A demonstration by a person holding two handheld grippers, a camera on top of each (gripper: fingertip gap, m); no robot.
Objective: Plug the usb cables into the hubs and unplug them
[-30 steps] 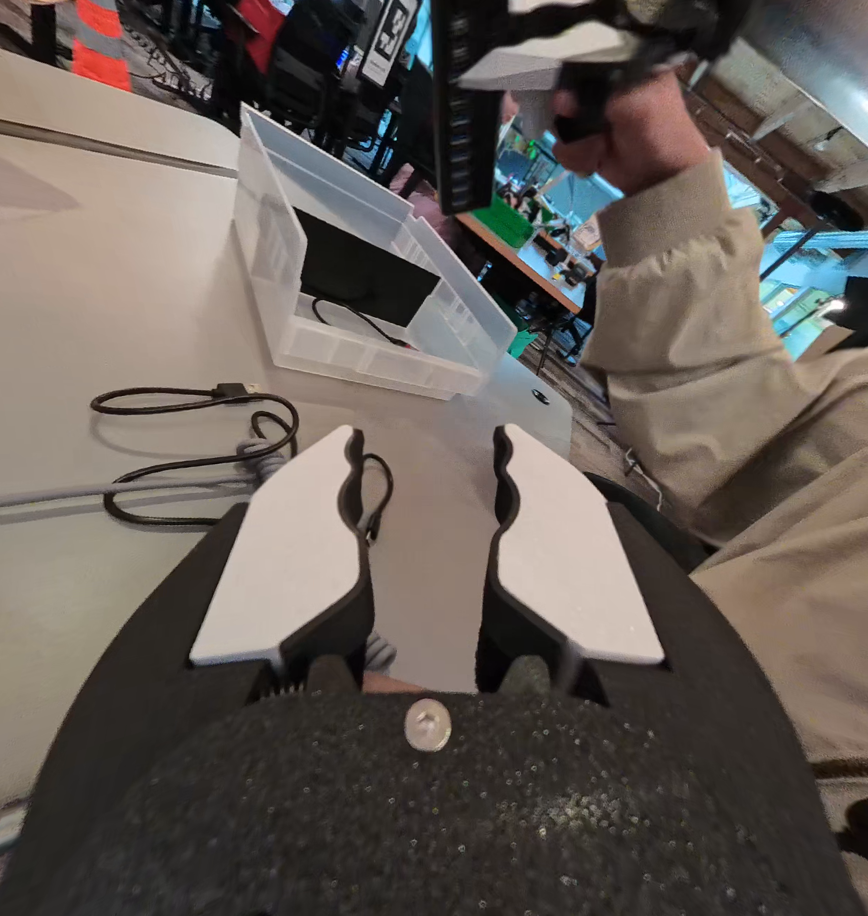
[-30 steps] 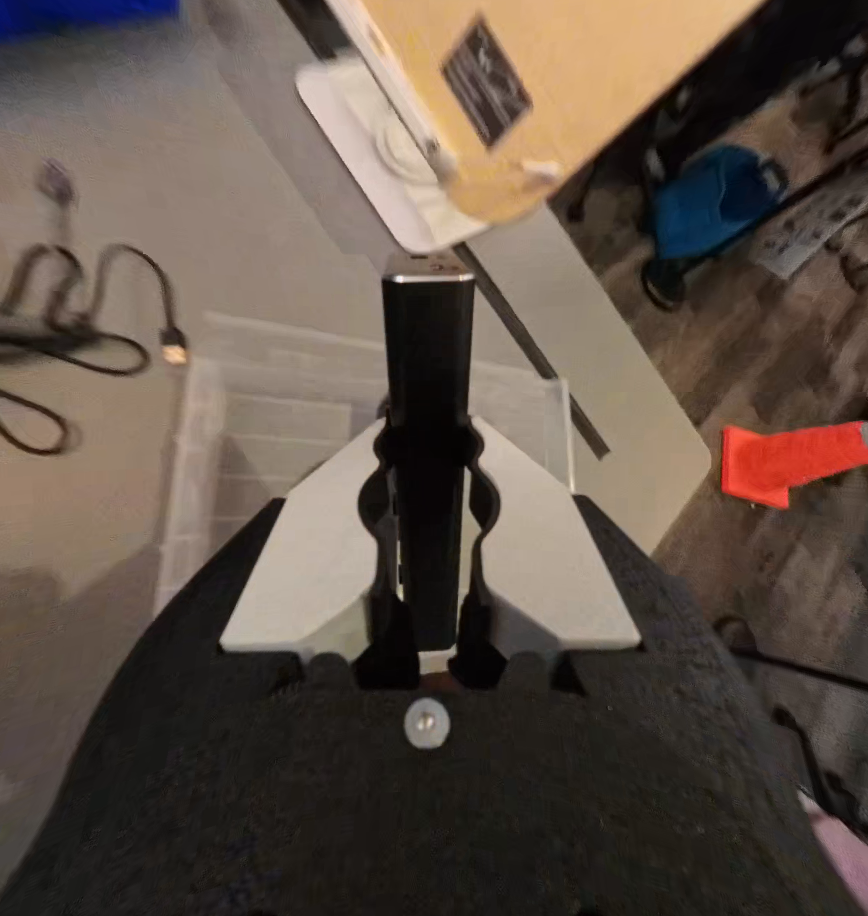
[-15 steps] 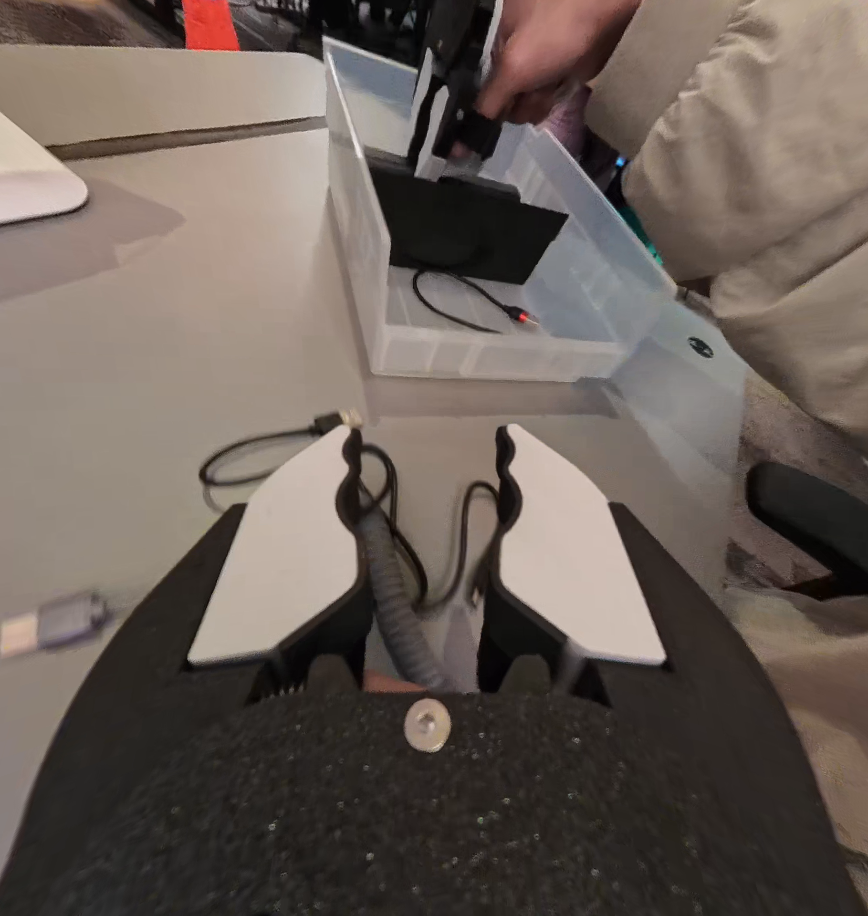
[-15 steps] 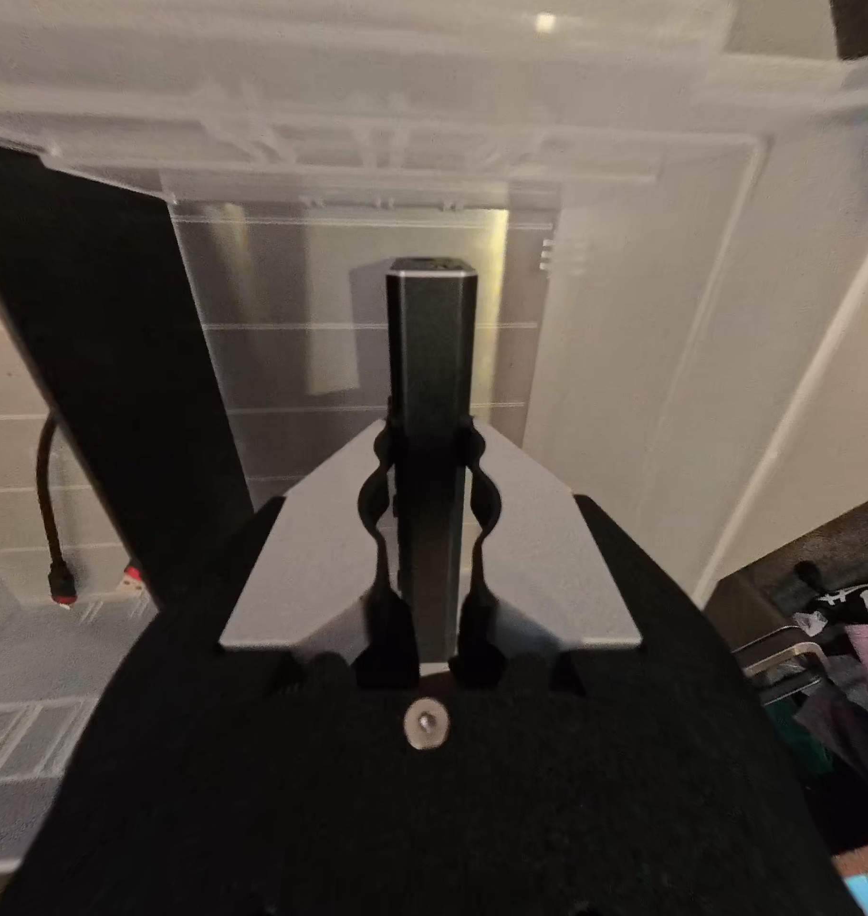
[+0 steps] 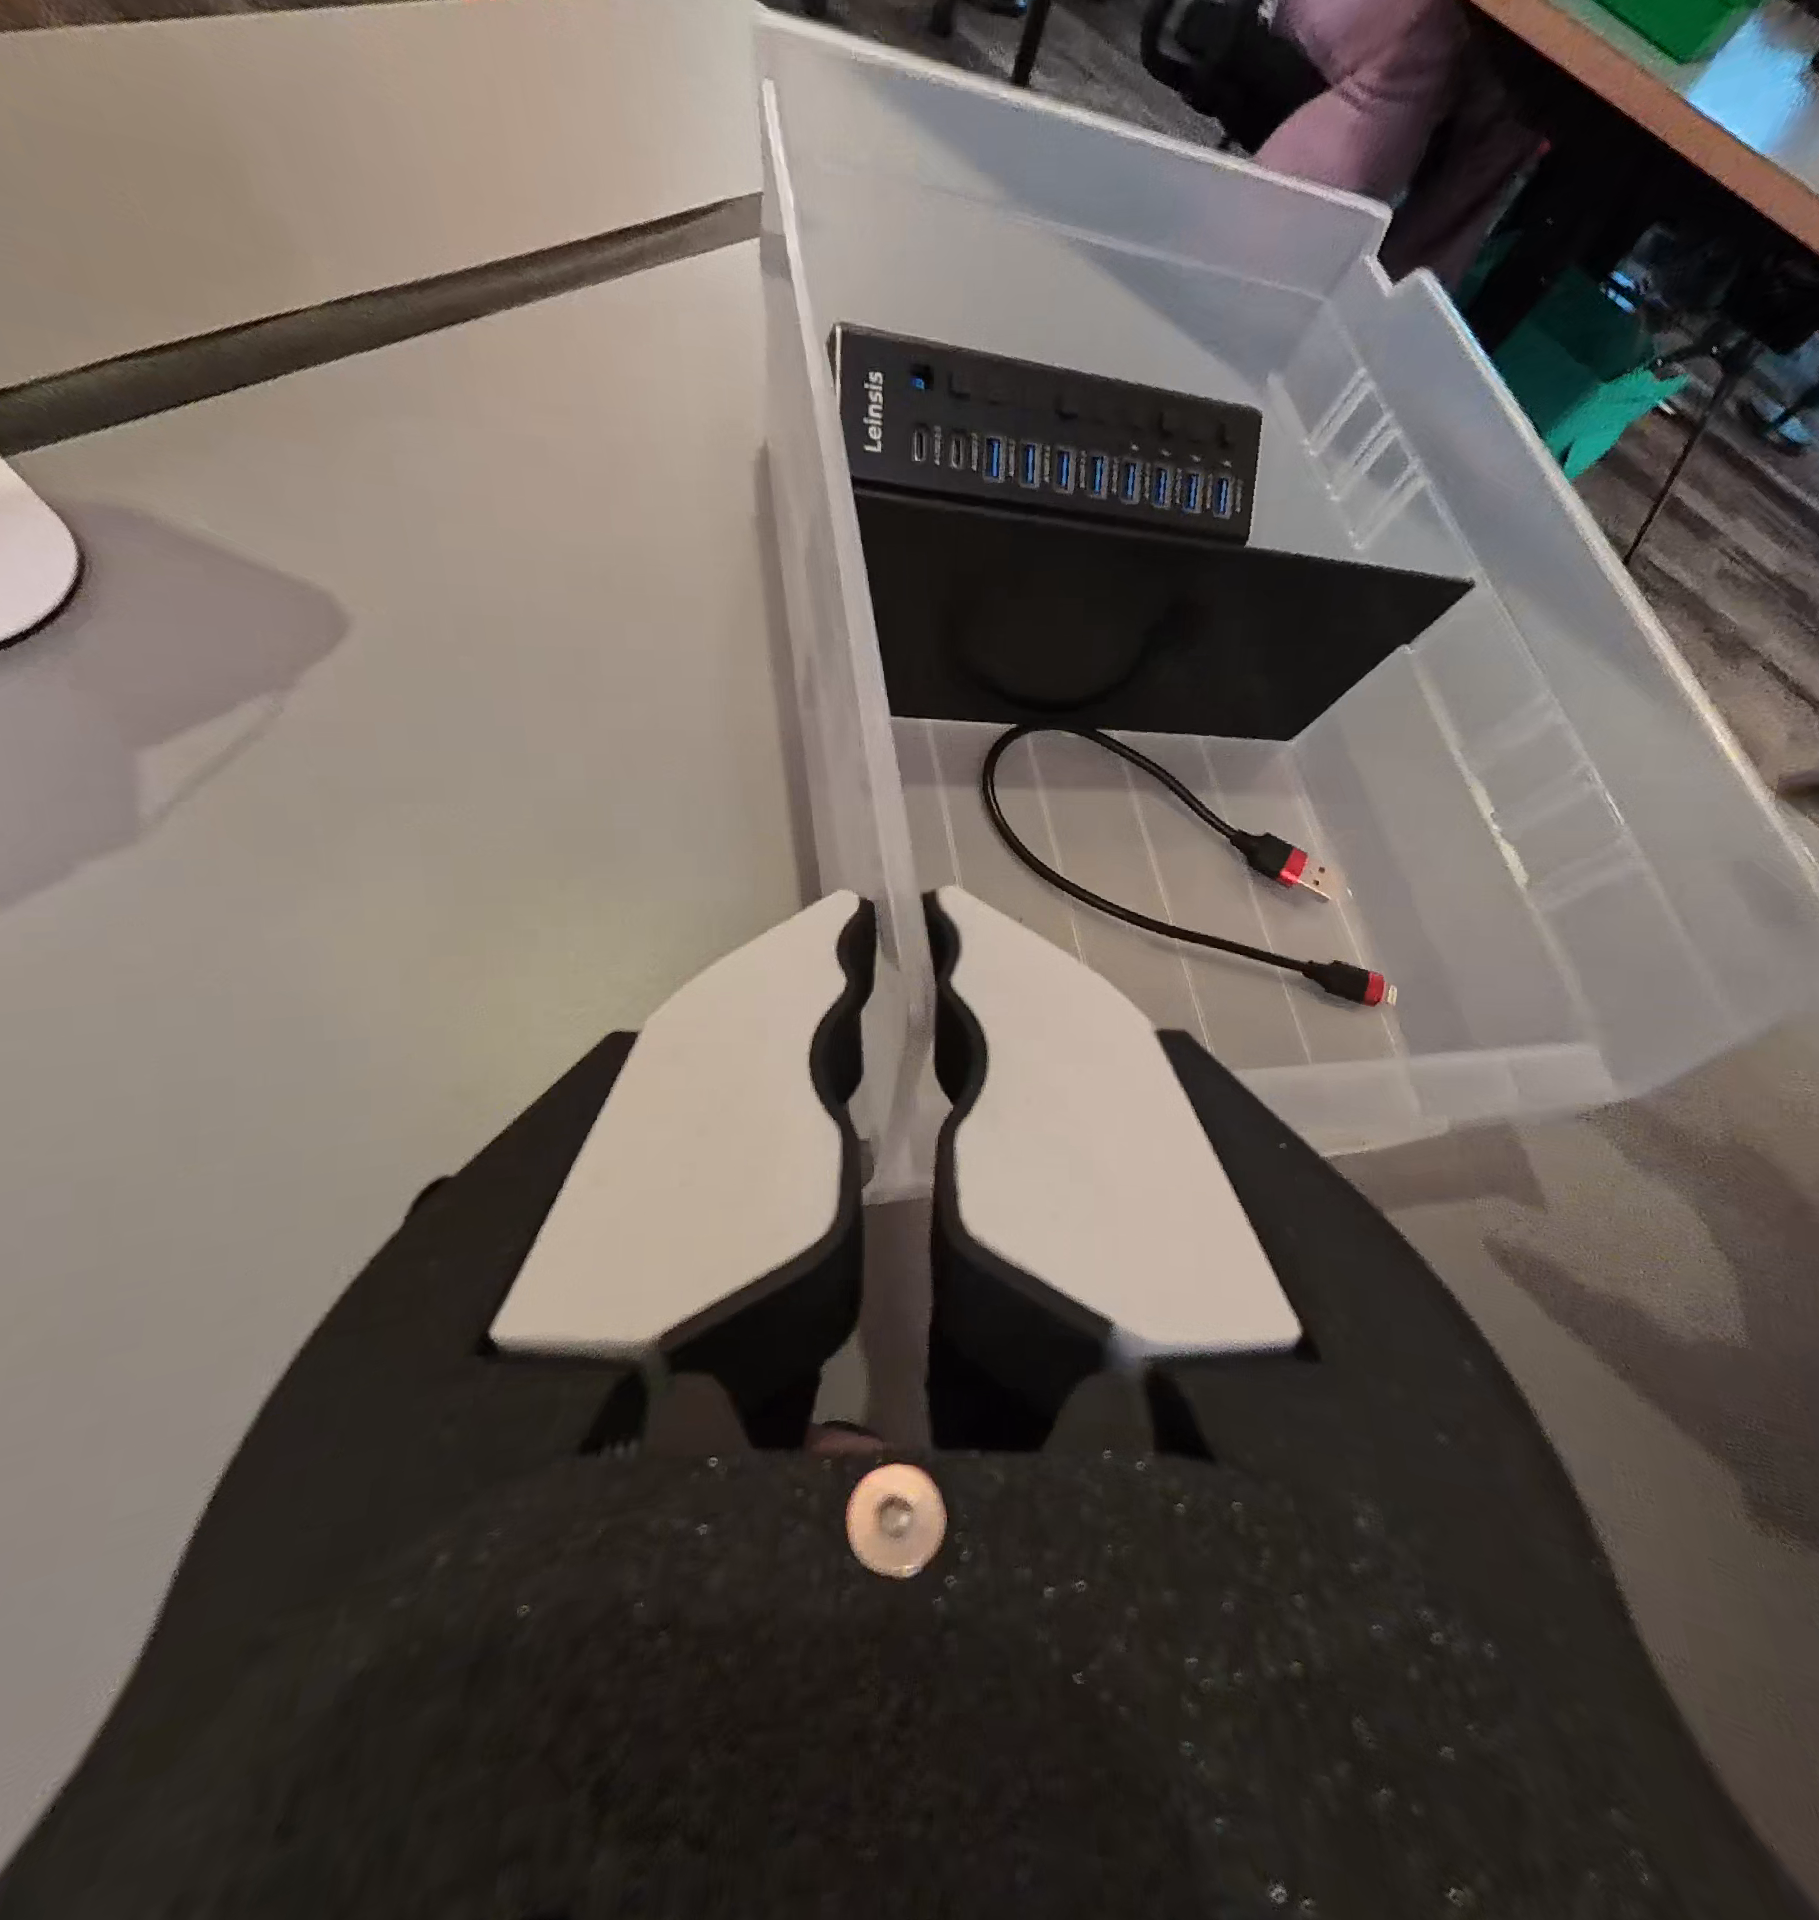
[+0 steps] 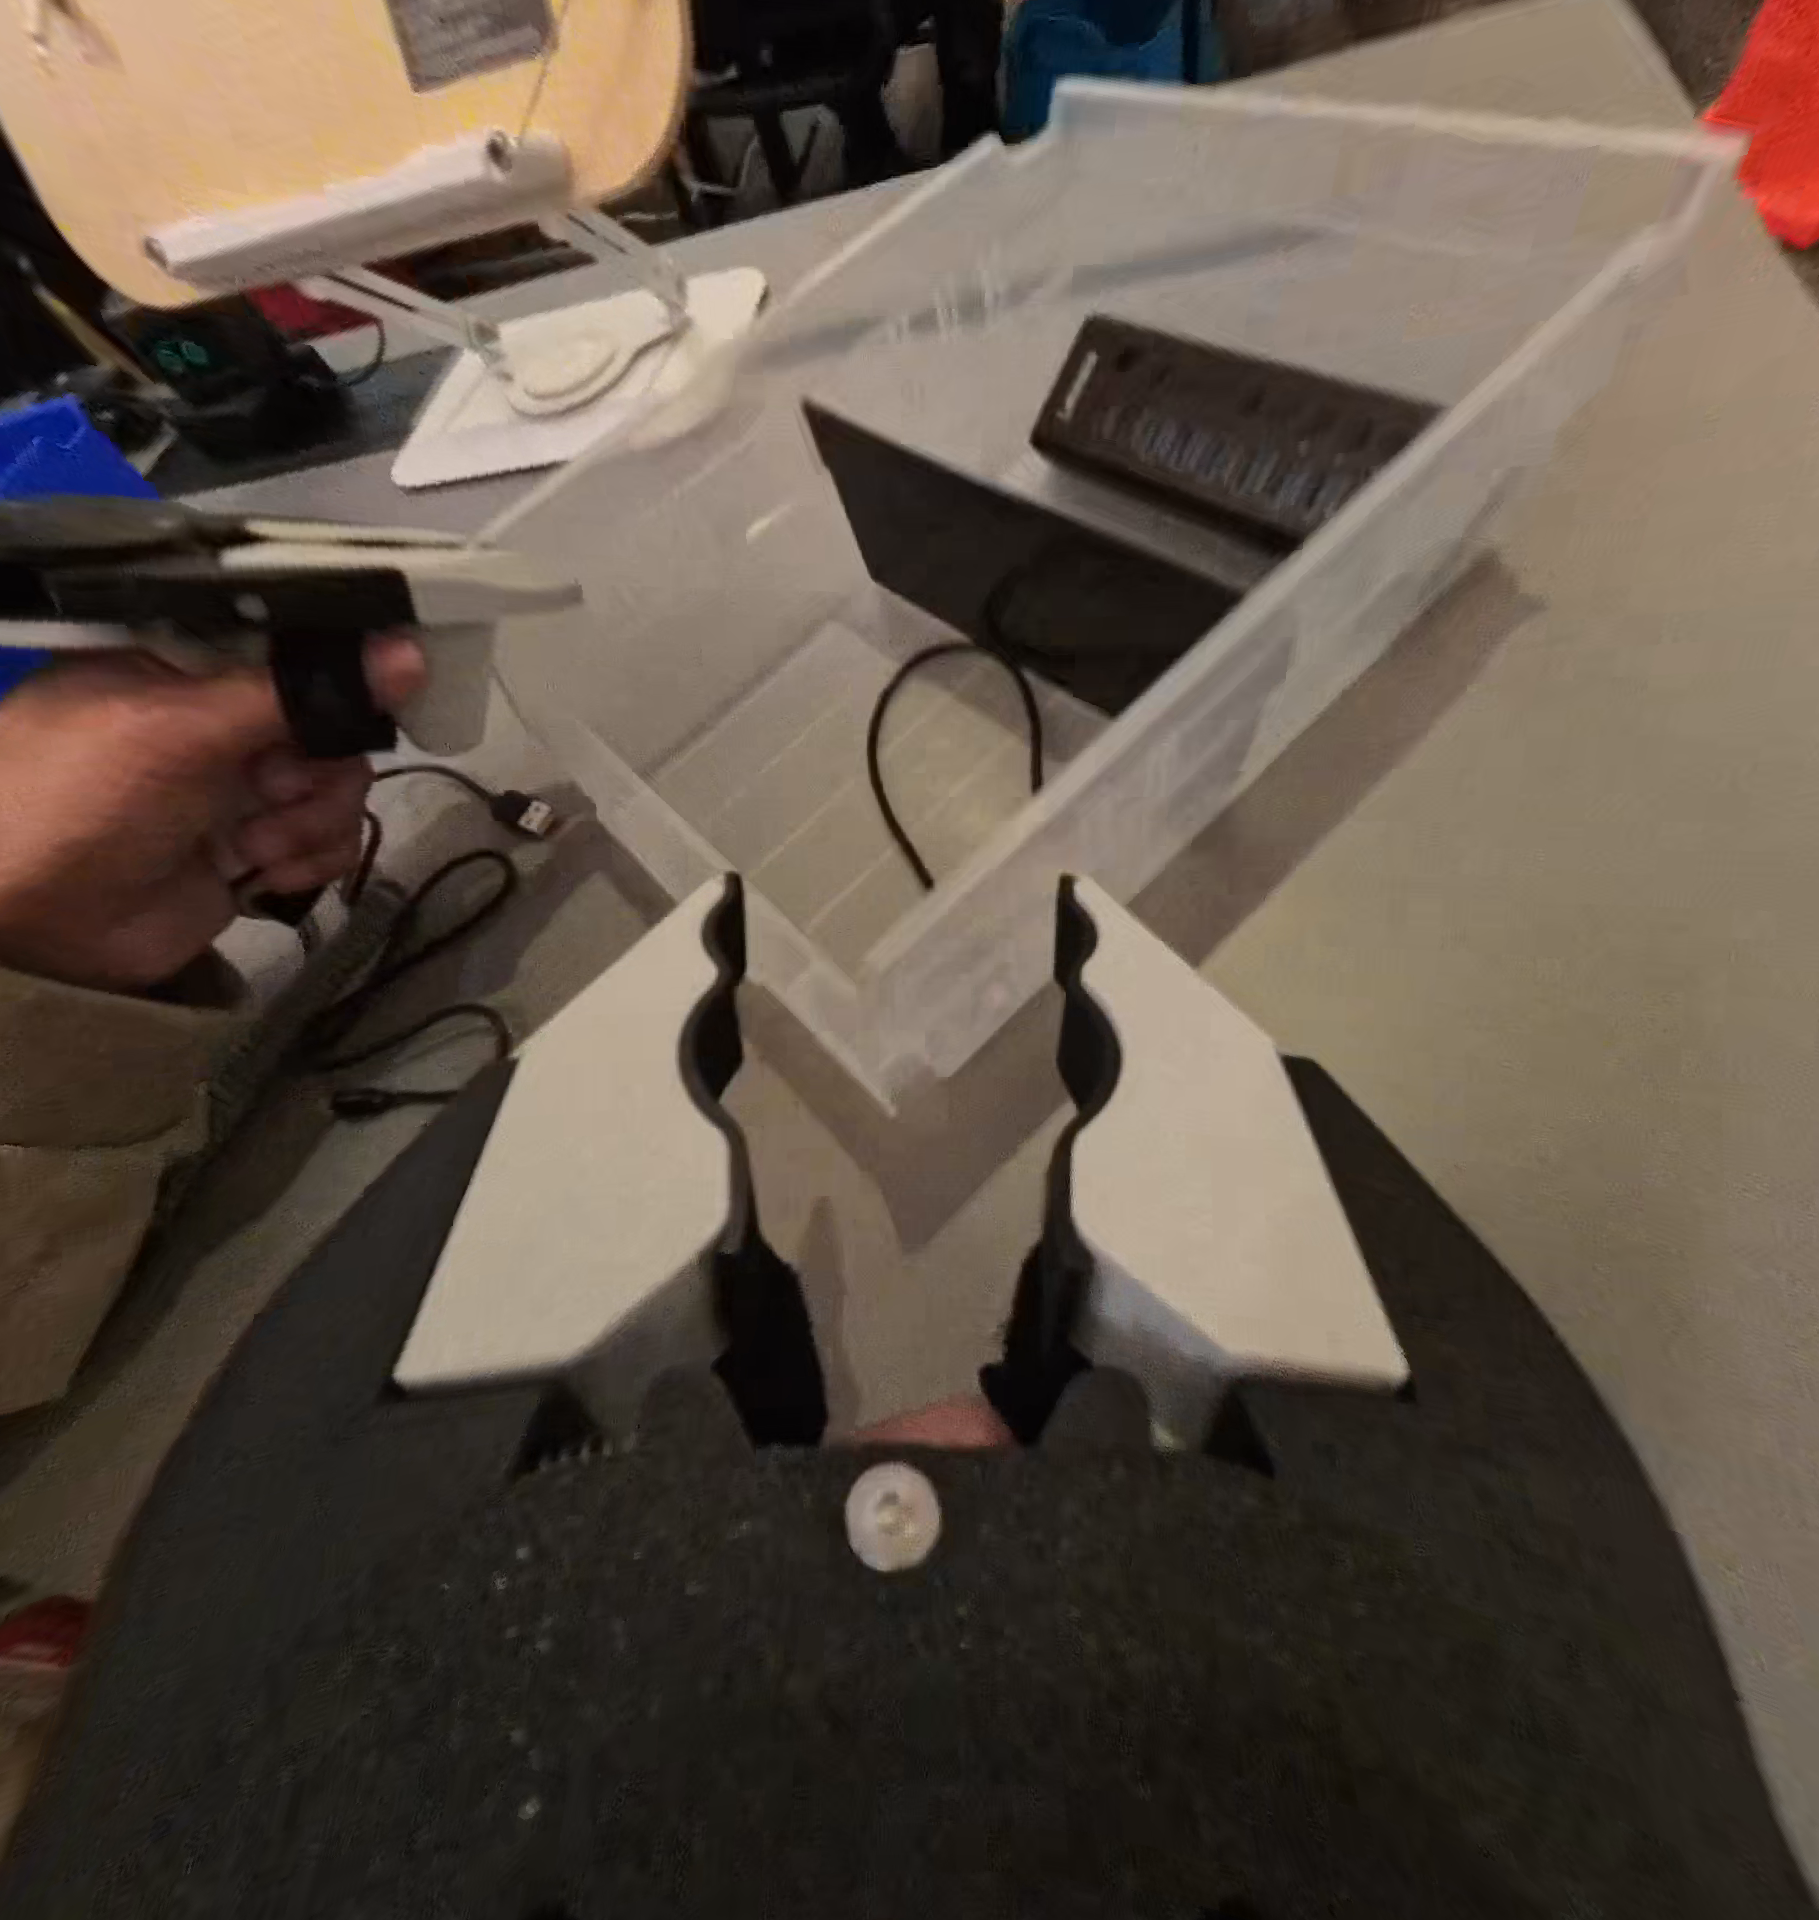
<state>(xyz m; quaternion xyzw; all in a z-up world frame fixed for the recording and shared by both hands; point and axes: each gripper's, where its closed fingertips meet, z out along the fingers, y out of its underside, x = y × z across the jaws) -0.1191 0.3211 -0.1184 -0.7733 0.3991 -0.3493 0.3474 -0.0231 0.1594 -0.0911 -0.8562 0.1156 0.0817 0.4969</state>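
Both grippers serve the bin point(image 5: 1071, 208): the left gripper point(image 5: 897, 925) pinches its near wall to steady it, while the right gripper point(image 6: 894, 904), open and empty, sits back from the hub point(image 5: 1050, 436) ahead.

White lettering was printed sideways at left end of black hub point(image 5: 1040, 436), on its top face. Hub lay inside clear bin point(image 5: 1507, 644). Tiny white marks sat by hub's switches and port row, too small to read. In right wrist view, grey sticker point(image 6: 469, 42) on tan panel point(image 6: 261, 135) carried print, blurred and unreadable.
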